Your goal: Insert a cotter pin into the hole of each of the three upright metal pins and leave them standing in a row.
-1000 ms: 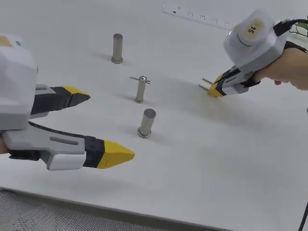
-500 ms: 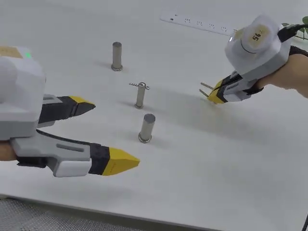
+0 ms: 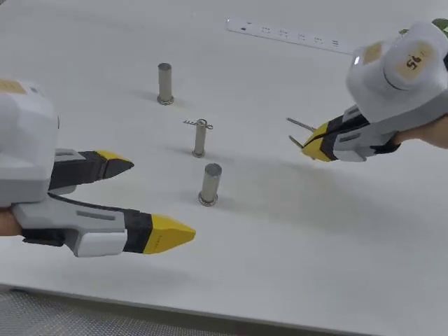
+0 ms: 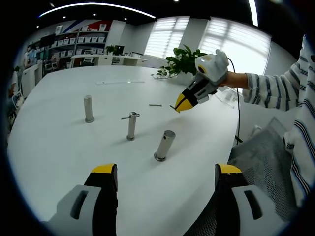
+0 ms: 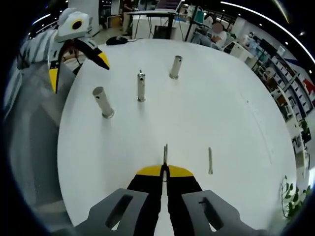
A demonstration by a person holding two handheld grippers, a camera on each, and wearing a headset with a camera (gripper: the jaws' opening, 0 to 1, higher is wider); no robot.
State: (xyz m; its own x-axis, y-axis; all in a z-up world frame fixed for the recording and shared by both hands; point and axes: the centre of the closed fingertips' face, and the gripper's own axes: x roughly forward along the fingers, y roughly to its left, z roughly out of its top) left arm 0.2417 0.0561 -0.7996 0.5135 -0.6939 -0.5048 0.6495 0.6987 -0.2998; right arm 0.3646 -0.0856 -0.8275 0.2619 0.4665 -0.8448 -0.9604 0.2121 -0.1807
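Note:
Three upright metal pins stand in a row on the white table (image 3: pixel 315 231): the far pin (image 3: pixel 164 84), the middle pin (image 3: pixel 200 138) with a cotter pin (image 3: pixel 194 124) through its top, and the near pin (image 3: pixel 209 184). My right gripper (image 3: pixel 306 148) is off to their right, shut on a second cotter pin (image 5: pixel 165 153) that sticks out past its tips. A third cotter pin (image 3: pixel 301 124) lies loose on the table just beyond it. My left gripper (image 3: pixel 159 199) hovers at the left near the near pin (image 4: pixel 165 145), open with nothing between its jaws.
A white power strip (image 3: pixel 294 35) lies along the far side. The table's front edge (image 3: pixel 210 308) runs just below my left gripper. A potted plant (image 4: pixel 184 56) and office desks stand beyond the table.
The head camera has shifted a little. The right gripper's body has swung to the right while its tips stay near the loose cotter pin. The left gripper remains open in place.

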